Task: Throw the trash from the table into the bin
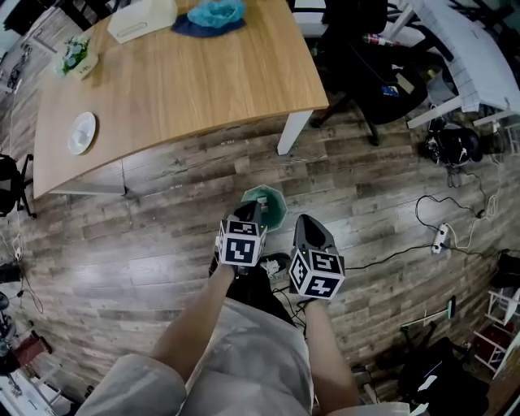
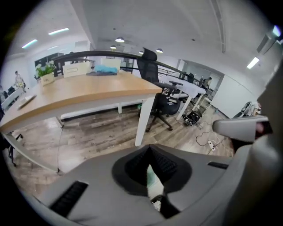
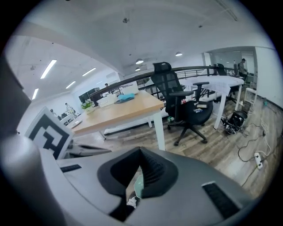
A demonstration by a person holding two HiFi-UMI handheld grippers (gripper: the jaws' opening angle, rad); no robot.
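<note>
From my head, the pale wooden tabletop fills the upper left, on white legs over a grey-brown plank floor. A round white disc lies near its left edge. At the far end are a small green plant, a white box and a blue cloth. A black swivel chair stands off the tabletop's right corner, and a white power strip trails cables over the boards at right. The teal plastic bin sits on the floor, and my left tool overlaps its left side. My right tool hangs just to the bin's right.

In the left gripper view, that tool's jaws are pressed together, pad to pad. The sliver below them shows teal and a white scrap, perhaps trash in the bin, though it is too small to be sure. Beyond are the tabletop, the chair and a bright, strip-lit office.

In the right gripper view, the jaws are likewise pressed together, with the same teal sliver beneath.
</note>
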